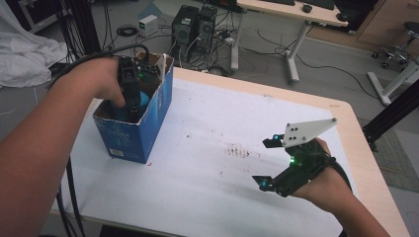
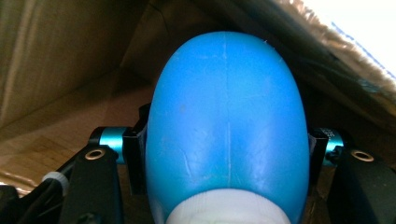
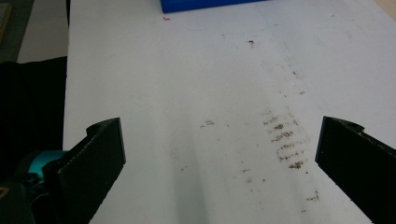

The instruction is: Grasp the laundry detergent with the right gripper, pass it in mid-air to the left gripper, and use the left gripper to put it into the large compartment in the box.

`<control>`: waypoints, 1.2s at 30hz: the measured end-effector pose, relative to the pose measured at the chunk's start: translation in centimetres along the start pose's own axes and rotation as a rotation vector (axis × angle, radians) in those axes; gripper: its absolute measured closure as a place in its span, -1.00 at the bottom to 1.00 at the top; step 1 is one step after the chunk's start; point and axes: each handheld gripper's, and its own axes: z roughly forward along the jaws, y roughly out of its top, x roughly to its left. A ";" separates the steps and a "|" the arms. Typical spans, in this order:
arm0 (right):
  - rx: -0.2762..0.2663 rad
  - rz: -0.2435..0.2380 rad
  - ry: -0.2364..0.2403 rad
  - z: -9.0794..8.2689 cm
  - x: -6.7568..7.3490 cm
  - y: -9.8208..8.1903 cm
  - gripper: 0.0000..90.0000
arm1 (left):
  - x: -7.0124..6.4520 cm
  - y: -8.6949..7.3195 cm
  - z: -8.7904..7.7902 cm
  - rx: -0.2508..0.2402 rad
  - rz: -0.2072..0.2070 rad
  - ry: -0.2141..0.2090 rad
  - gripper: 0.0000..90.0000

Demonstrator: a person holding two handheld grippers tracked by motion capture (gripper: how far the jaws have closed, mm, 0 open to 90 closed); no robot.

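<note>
An open blue cardboard box (image 1: 143, 123) stands at the table's left side. My left gripper (image 1: 132, 106) reaches down into it, and its jaws are shut on a smooth blue rounded object (image 2: 226, 121) with a white base, seen close up inside the box in the left gripper view. A bit of that blue object (image 1: 144, 98) shows in the box from above. My right gripper (image 1: 267, 163) hovers over the right part of the white table top, jaws wide apart with nothing between them; its fingers (image 3: 100, 154) frame bare table in the right gripper view.
The white table top (image 1: 222, 128) carries brown smudges (image 1: 239, 149) near its middle. The box's bottom edge (image 3: 205, 4) shows at the top of the right gripper view. Computer towers (image 1: 192, 24), cables and a desk stand on the floor beyond the table.
</note>
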 end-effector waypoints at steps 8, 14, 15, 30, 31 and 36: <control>0.000 0.000 0.009 0.2 0.0 0.0 -0.98 | -0.1 0.2 -0.1 -0.004 -0.007 -0.019 -0.31; -0.003 0.004 0.009 0.2 0.1 -0.3 -0.98 | -0.1 0.0 -0.6 -0.008 -0.012 -0.013 -0.41; -0.004 0.005 0.007 0.2 0.1 -0.3 -0.98 | -0.1 0.0 -0.8 -0.006 -0.011 -0.011 -0.41; 0.009 -0.001 0.012 0.2 0.0 -0.1 -0.98 | -1.0 -0.7 -4.7 -0.020 -0.002 0.031 -0.59; 0.013 -0.002 0.010 0.1 0.0 -0.1 -0.98 | -1.2 -0.7 -5.2 -0.024 0.006 0.033 -0.59; 0.036 -0.003 0.010 -0.4 -0.6 0.3 -0.98 | -2.3 -0.2 -7.5 -0.058 0.048 0.044 -0.66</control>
